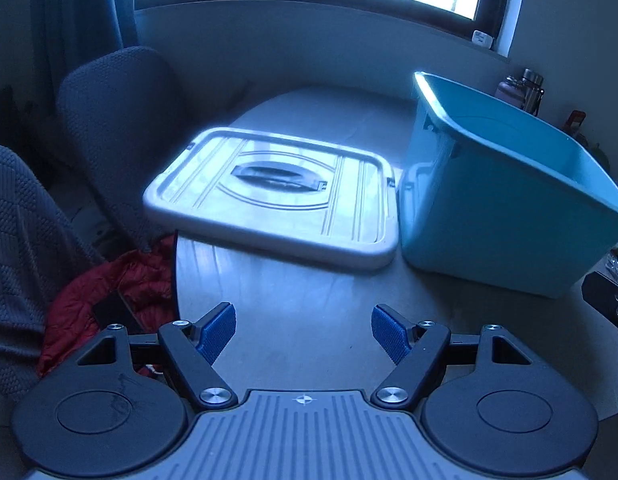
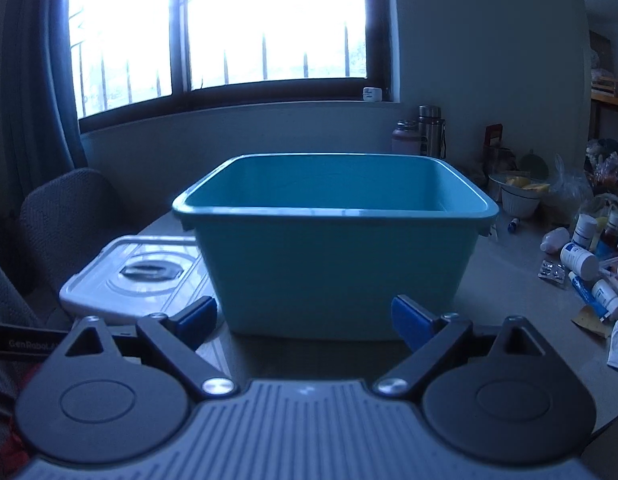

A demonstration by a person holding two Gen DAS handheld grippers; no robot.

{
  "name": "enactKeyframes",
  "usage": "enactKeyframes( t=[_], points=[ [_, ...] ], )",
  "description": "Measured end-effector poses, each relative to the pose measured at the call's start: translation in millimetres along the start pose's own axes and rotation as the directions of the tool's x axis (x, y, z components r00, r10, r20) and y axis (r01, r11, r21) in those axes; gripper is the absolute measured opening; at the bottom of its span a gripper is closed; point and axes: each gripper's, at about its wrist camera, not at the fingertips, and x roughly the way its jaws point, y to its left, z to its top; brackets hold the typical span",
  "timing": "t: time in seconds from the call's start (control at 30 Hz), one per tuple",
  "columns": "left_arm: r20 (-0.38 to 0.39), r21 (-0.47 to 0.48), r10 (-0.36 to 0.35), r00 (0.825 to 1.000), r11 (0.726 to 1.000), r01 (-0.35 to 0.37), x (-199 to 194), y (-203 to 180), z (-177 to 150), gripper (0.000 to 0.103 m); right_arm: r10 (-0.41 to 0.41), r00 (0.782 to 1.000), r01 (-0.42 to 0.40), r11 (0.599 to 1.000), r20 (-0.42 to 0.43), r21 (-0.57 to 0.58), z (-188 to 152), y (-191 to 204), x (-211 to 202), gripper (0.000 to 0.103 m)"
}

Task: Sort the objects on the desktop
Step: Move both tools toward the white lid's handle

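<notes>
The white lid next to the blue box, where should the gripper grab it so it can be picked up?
Best guess: grab the lid by its near rim, coming in low from the front. It lies flat on the table beside the blue box, and its near left corner sticks out past the table edge, so one finger can slip underneath. The open left gripper already faces it. The dark handle on top looks too flat to pinch.
</notes>
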Motion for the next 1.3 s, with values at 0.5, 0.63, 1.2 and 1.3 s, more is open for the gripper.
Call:
enactKeyframes(
  t=[0.5,0.63,1.2,1.3],
  points=[
    [0.001,0.004,-0.002,1.000,1.000,0.002,11,37,21,0.077,0.015,1.000,-0.015,1.000,-0.024,-0.007,3,32,20,0.094],
    [-0.017,0.003,-0.011,1.000,1.000,0.011,29,56,38,0.077,0.023,0.999,-0.022,1.000,-0.040,0.017,9,55,41,0.094],
    [-0.054,0.096,-0.045,0.997,0.994,0.051,105,109,115,0.077,0.009,0.998,-0.005,0.998,-0.068,0.056,38,122,106,0.094],
    [-0.060,0.095,-0.053,0.997,0.994,0.058,116,114,121,0.077,0.001,0.997,0.003,0.999,-0.074,0.050,40,130,113,0.094]
  ],
)
